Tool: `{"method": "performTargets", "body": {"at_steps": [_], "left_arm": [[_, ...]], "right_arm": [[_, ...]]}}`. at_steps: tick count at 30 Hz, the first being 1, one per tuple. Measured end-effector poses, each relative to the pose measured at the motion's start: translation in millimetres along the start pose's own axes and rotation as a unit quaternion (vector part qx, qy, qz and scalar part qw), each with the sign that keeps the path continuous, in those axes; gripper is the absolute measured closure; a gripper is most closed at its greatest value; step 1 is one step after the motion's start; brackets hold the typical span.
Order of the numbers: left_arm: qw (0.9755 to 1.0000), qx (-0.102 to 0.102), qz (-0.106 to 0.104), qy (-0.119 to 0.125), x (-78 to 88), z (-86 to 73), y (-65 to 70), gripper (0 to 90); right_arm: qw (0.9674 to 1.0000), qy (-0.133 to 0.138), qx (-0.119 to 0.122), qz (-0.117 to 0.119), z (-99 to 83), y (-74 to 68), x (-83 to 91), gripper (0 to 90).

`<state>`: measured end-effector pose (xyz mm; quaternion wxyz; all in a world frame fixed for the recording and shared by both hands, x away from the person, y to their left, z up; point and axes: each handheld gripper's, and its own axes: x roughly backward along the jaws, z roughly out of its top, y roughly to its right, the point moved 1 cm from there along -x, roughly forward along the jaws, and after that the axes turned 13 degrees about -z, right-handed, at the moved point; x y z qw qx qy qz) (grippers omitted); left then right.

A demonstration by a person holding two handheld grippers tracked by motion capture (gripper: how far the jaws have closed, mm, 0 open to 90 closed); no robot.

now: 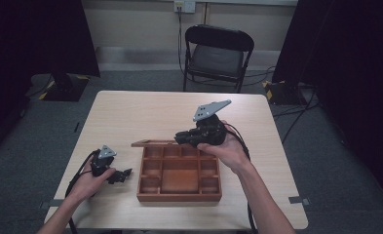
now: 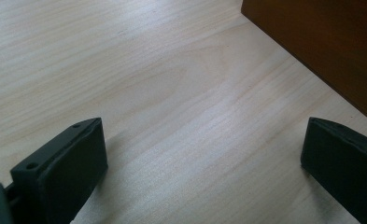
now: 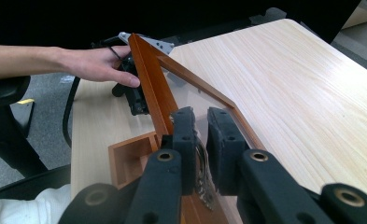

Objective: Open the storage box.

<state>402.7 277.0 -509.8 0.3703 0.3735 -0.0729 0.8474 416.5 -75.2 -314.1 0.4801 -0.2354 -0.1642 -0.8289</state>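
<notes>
A brown wooden compartment box (image 1: 179,195) stands on the light table (image 1: 145,112), a little in front of its middle. Its glass-paned lid (image 1: 152,143) (image 3: 148,79) is lifted and tilted up over the back of the box. My right gripper (image 1: 186,138) (image 3: 202,116) is shut on the lid's edge, with a small metal clasp (image 3: 203,172) between its jaws. My left gripper (image 1: 125,173) (image 2: 202,128) rests on the table just left of the box, jaws wide open around bare table. The box's side wall (image 2: 321,46) is close to its right jaw.
A black folding chair (image 1: 218,53) stands behind the table. Dark curtains hang at both sides. Cables trail from both grippers across the table. Bare table lies behind and to the left of the box.
</notes>
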Motion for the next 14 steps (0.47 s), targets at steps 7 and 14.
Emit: {"method": "performTargets", "body": {"at_steps": [7,14], "left_arm": [[1.0000,0.000,0.000,0.000,0.0,0.0,0.0,0.0],[1.0000,0.002,-0.001,0.002,-0.3,0.0,0.2,0.0]], "right_arm": [[1.0000,0.000,0.000,0.000,0.0,-0.3,-0.1,82.6],[1.0000,0.000,0.000,0.000,0.0,-0.3,-0.1,82.6]]}}
